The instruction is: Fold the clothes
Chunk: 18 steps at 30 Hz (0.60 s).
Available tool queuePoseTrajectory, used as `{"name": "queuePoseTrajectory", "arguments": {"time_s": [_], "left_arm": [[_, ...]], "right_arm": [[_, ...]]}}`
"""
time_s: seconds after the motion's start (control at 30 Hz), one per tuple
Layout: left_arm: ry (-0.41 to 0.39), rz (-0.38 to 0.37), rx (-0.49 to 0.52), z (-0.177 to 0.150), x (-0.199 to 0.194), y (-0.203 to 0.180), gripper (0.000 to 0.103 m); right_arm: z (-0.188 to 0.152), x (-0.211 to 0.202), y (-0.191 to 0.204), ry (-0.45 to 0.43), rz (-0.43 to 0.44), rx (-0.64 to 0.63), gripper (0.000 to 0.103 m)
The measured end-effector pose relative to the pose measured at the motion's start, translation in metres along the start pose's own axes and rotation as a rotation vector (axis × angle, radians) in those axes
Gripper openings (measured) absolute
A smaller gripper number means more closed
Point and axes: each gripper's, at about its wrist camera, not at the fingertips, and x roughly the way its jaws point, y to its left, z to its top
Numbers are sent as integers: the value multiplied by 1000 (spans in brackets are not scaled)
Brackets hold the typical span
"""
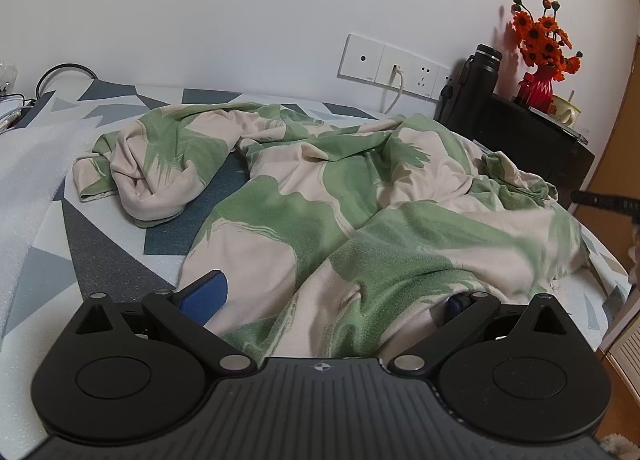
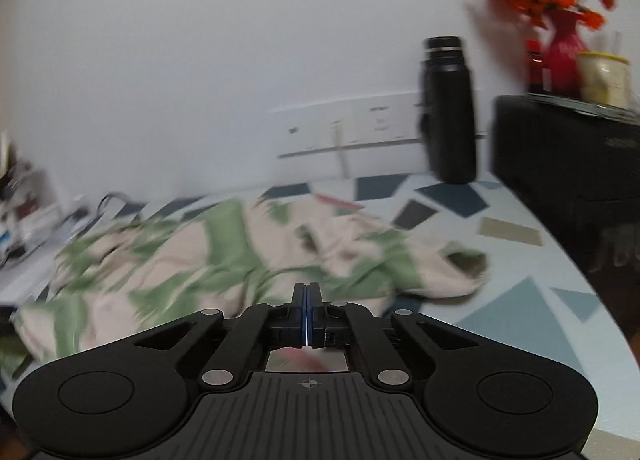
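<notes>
Garment (image 1: 320, 196) lies crumpled across patterned desk (image 1: 100, 256), green and beige print, one sleeve bunched far left, nothing folded yet. Left tool (image 1: 332, 296) spread wide, near hem heaped between its blue pads (image 1: 206, 292), right pad mostly buried; not clamped. Right tool (image 2: 306, 314) clenched on nothing, hovering above cloth near right edge; its view blurred. Risks: left closing on stacked layers lifts bundle, not single hem. Bottle (image 2: 448, 108) and flower vase (image 2: 564, 48) far right; wide swing could topple them.
</notes>
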Motion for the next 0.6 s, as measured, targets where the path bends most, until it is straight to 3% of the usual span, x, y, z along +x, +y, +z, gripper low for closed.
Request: {"name": "queuePoseTrajectory", "arguments": {"time_s": [0.1, 0.2, 0.23, 0.47, 0.53, 0.57, 0.6], "left_arm": [[-2, -3, -4, 0, 0, 1, 102], [-1, -2, -2, 0, 0, 1, 102], [0, -1, -1, 0, 0, 0, 102], [0, 17, 25, 0, -1, -5, 100], [-1, 24, 43, -1, -2, -8, 92], [0, 22, 54, -2, -3, -9, 82], [1, 20, 65, -2, -4, -11, 76]], "right_arm": [[-2, 1, -6, 44, 66, 27, 7], [-12, 8, 10, 67, 88, -10, 36], [-14, 12, 17, 74, 93, -20, 38], [-14, 58, 46, 150, 154, -30, 45], [-18, 68, 54, 188, 168, -50, 43], [-20, 71, 58, 203, 171, -68, 40], [-23, 73, 62, 219, 174, -86, 32]]}}
